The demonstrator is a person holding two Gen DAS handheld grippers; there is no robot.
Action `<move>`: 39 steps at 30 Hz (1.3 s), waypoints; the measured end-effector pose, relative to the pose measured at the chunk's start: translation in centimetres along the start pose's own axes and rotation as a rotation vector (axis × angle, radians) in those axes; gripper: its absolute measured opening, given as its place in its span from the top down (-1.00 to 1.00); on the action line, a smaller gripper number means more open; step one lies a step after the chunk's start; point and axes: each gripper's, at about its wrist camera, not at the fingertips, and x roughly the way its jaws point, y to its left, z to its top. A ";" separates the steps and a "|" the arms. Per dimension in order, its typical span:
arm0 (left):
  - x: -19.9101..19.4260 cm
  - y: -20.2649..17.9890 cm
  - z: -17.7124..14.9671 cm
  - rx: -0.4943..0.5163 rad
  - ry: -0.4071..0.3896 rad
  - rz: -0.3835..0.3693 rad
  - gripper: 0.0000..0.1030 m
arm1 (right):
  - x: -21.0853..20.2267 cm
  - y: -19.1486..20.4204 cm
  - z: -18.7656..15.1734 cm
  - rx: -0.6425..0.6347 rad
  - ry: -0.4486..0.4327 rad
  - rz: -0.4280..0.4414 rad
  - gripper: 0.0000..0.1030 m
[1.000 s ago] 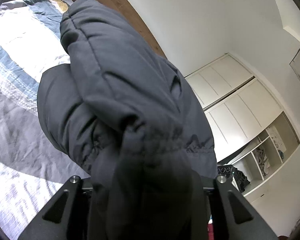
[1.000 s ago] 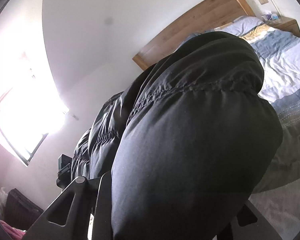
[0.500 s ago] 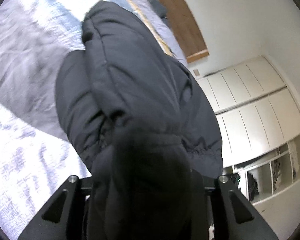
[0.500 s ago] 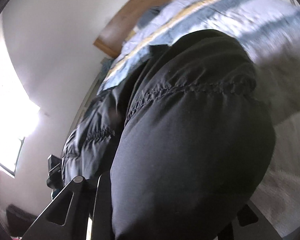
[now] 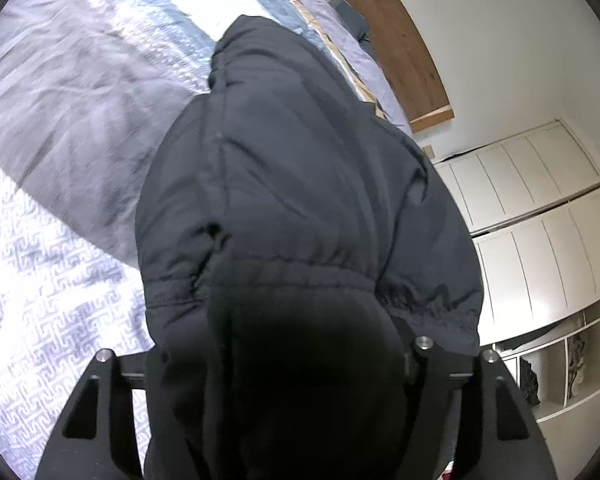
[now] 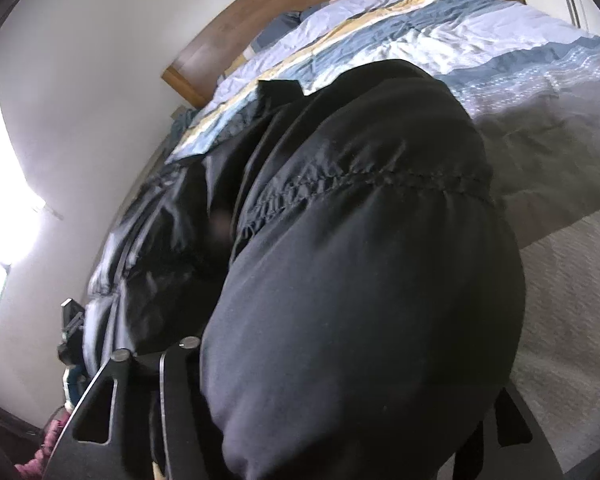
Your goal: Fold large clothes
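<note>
Opening now, both the left gripper and right gripper still straddle the black padded jacket, which fills frame centre, lower over the bed than before.

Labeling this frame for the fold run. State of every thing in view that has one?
Black puffer jacket: bunched, lying on the bed, still between both claws.
Left claw: jaws opening, jacket fabric between them.
Right claw: jaws opening, jacket bulk between them.
Bed: made, striped duvet rumpled.
Wardrobe: doors closed; open shelves beside it hold items.
</note>
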 end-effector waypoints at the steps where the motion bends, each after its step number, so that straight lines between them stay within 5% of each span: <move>1: 0.0 0.4 -0.1 -0.007 -0.001 -0.002 -0.28 | 0.0 -0.3 -0.1 0.004 -0.001 -0.003 -0.21; 16: -4.3 4.5 -1.3 -0.122 -0.065 0.048 -0.35 | -0.4 -2.5 -1.6 0.057 -0.051 -0.067 -0.78; 39: -1.5 3.7 -5.7 -0.125 -0.150 0.142 -0.61 | -0.1 -4.3 -3.8 0.021 -0.141 -0.028 -0.85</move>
